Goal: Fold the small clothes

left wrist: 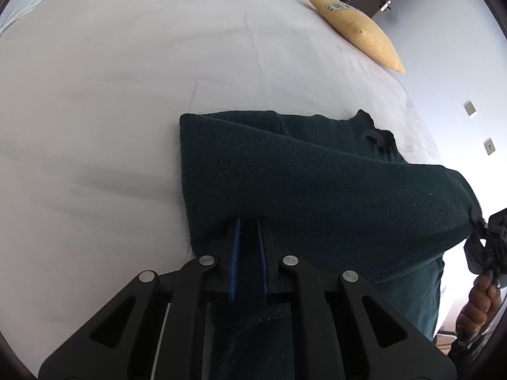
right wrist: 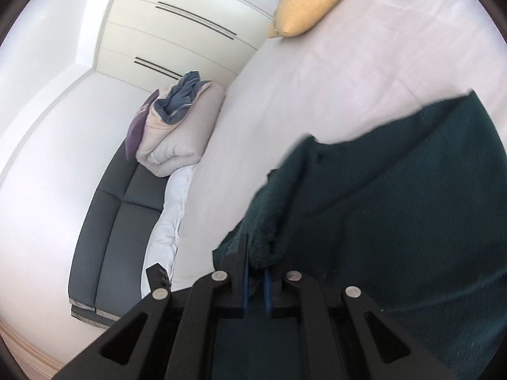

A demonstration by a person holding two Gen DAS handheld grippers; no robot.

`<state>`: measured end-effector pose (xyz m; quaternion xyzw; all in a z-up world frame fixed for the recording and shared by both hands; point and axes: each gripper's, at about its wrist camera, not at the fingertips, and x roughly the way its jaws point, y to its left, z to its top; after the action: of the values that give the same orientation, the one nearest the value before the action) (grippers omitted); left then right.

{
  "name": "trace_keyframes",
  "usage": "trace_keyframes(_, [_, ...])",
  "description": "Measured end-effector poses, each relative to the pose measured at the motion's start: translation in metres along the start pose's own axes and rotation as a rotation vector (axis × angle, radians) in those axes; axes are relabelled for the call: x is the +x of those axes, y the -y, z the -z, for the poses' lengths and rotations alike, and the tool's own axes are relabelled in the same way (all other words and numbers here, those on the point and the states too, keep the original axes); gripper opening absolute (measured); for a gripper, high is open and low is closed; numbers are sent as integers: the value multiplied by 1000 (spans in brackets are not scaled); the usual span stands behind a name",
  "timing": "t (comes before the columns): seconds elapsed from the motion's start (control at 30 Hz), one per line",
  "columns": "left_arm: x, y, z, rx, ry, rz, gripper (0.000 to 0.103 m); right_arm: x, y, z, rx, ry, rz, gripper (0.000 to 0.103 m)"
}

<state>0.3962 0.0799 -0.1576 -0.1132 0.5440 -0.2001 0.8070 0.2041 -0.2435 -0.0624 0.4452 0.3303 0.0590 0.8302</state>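
A dark green knitted garment (left wrist: 317, 171) lies partly folded on the white bed sheet (left wrist: 126, 95), its near edge lifted off the bed. My left gripper (left wrist: 248, 224) is shut on the near edge of the garment, cloth pinched between its blue pads (left wrist: 235, 253). At the right edge of the left wrist view, a hand holds my right gripper (left wrist: 478, 224), which pinches another corner of the same garment. In the right wrist view the right gripper (right wrist: 256, 253) is shut on a bunched fold of the green garment (right wrist: 396, 221), which hangs over the sheet (right wrist: 317, 95).
A yellow cushion (left wrist: 358, 28) lies at the far edge of the bed. Beside the bed stands a dark grey sofa (right wrist: 120, 221) bearing a folded beige duvet (right wrist: 177, 133) and a purple pillow (right wrist: 136, 133). A white wardrobe (right wrist: 177, 15) fills the wall behind.
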Motion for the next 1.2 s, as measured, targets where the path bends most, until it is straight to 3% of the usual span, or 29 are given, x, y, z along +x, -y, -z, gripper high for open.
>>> trace_keyframes(0.13, [1,6,0,71,-33,-15,10,20,68,4,143,-47,182,9])
trace_keyframes(0.2, [0,7,1,104,-53,-24,10,21,81,9,193,-59,154,9])
trace_keyframes(0.4, [-5,7,4,172,-87,-68,10,4,59,15,166,-3,98,10])
trace_keyframes(0.47, [-10,9,6,167,-73,-73,10,17,60,16,186,-11,88,13])
trace_keyframes(0.57, [-24,13,11,156,-33,-42,10,38,56,18,226,-47,68,29])
trace_keyframes(0.67, [-40,10,12,109,12,-7,10,45,52,14,198,-32,48,27])
trace_keyframes(0.7, [-43,9,13,103,18,-6,10,46,53,13,196,-34,57,9])
trace_keyframes(0.8, [-49,6,15,95,35,-65,10,40,51,14,165,-33,81,9])
trace_keyframes(0.97, [-46,12,11,105,34,-61,10,23,47,23,119,6,124,9])
trace_keyframes(1.2, [-16,30,15,155,-20,-114,10,26,70,20,150,-3,153,9])
